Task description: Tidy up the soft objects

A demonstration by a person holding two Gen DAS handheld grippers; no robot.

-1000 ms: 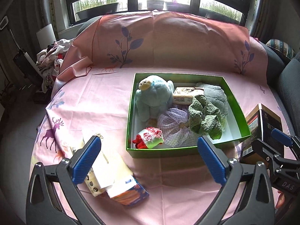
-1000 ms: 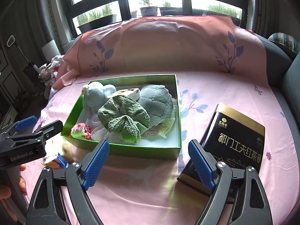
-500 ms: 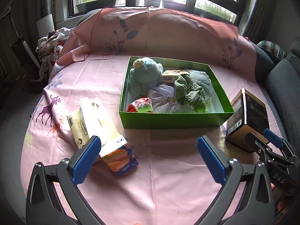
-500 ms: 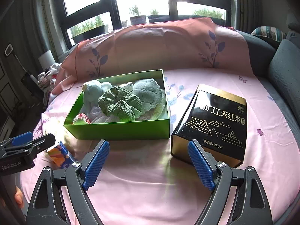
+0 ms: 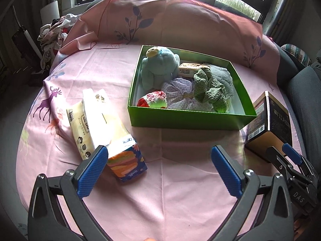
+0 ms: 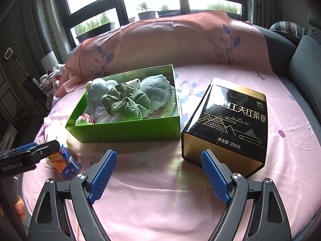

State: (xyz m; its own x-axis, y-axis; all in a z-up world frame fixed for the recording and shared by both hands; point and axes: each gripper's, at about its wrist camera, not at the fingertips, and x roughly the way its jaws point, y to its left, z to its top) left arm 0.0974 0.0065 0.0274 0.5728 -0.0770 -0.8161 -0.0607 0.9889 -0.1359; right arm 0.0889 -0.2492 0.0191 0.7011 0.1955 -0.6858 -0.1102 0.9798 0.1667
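Beige packet [image 5: 193, 69] half hidden behind green cloth [image 5: 208, 89], clothes heap [image 5: 55, 30] too dim to tell

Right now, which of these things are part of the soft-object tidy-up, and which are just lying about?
Part of the job:
green box
blue plush toy
green knitted cloth
grey quilted cloth
tissue packs

Just lying about:
black tea tin
clothes pile

– Where did the box [image 5: 186, 118] sit?
– Mid-table [image 5: 160, 190], toward the far edge, holding the plush toy [image 5: 158, 68] and cloths [image 5: 208, 88].
– And beside it?
– Tissue packs [image 5: 94, 116] lay left; the tin [image 6: 230, 124] lay right.
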